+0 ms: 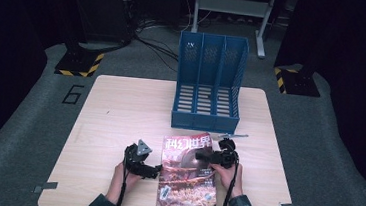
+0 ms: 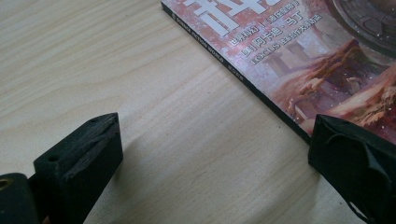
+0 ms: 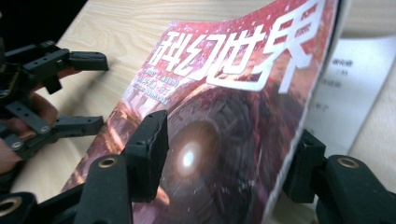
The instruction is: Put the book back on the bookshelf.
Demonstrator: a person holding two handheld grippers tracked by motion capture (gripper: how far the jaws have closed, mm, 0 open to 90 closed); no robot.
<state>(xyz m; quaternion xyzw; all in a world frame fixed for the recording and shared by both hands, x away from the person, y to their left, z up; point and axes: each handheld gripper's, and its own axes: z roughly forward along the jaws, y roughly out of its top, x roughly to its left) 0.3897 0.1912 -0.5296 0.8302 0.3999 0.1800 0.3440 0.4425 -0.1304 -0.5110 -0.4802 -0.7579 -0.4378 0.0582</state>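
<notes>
The magazine lies at the table's near edge; floppy, glossy, light (cover lifting); right gripper half-open astride the cover's free edge; left gripper gapes empty beside the spine; grip there.

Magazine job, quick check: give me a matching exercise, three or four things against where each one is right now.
Things:
1. magazine
2. blue file rack
3. left gripper
4. right gripper

Places:
A. open, beside the magazine's spine
B. upright at the table's far edge
C. astride the lifted cover
D. on the table's near part

Pairs: 1-D, 2-B, 3-A, 4-C
</notes>
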